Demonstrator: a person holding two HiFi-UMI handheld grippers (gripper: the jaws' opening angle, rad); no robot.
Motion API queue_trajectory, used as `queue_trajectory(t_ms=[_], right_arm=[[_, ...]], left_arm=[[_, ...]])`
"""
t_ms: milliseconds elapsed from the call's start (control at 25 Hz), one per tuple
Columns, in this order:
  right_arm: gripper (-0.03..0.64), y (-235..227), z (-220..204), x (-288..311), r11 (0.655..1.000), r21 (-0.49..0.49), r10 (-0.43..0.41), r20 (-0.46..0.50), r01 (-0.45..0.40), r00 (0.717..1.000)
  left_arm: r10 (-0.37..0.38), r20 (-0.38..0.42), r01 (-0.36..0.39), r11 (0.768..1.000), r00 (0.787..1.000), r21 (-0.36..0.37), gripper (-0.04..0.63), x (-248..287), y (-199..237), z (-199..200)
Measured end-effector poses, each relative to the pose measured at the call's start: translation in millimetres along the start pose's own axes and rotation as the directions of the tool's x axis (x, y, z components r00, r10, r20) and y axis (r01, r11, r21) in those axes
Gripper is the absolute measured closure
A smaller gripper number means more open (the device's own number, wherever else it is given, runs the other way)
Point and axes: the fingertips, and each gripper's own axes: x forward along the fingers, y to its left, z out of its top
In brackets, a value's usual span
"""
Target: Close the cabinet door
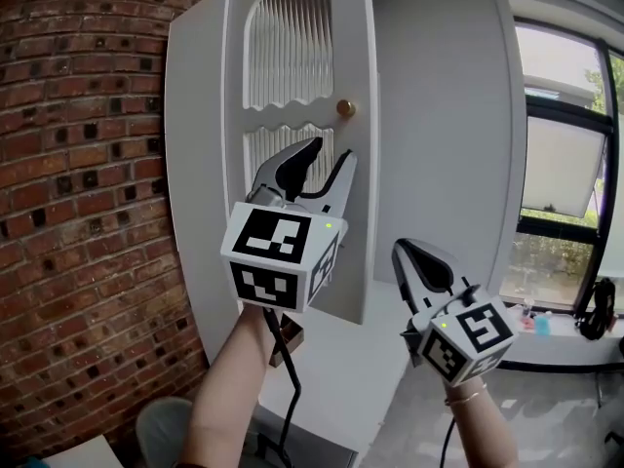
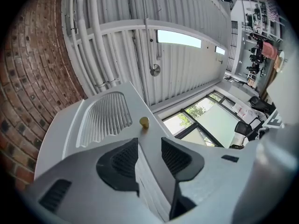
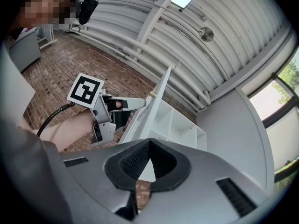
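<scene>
The white cabinet door [image 1: 234,96] with fluted glass panels and a small brass knob [image 1: 345,108] stands swung out in front of me. My left gripper [image 1: 331,152] is raised against its free edge, below the knob. In the left gripper view the left gripper [image 2: 149,141] is open, with the door's edge [image 2: 152,171] running between the jaws and the knob [image 2: 144,122] just beyond the tips. My right gripper [image 1: 402,248] hangs lower right, clear of the door. Its tips meet in the right gripper view [image 3: 148,141], which shows the door edge-on [image 3: 156,97] and white shelves [image 3: 180,125] behind.
A red brick wall [image 1: 78,183] runs along the left, close to the cabinet's side. A grey wall and a tall window [image 1: 565,164] lie to the right, with small items on its sill [image 1: 534,322]. White pipes [image 2: 98,36] cross the ceiling.
</scene>
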Motion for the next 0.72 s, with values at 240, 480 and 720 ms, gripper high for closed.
queue_trajectory(t_ms=[240, 480, 720], right_arm=[[0.617, -4, 26, 20, 1.0, -0.029, 0.008, 0.048, -0.007, 0.999], [0.617, -8, 30, 27, 0.999, -0.051, -0.003, 0.063, 0.006, 0.998], [0.615, -16, 29, 29, 0.998, -0.05, -0.021, 0.073, 0.025, 0.997]], left_arm=[[-0.012, 0.033, 0.011, 1.0, 0.999, 0.008, 0.453, 26, 12, 21], [-0.035, 0.058, 0.034, 0.999, 0.998, 0.027, 0.453, 38, 11, 33], [-0.027, 0.075, 0.023, 0.999, 0.997, 0.047, 0.468, 47, 8, 36]])
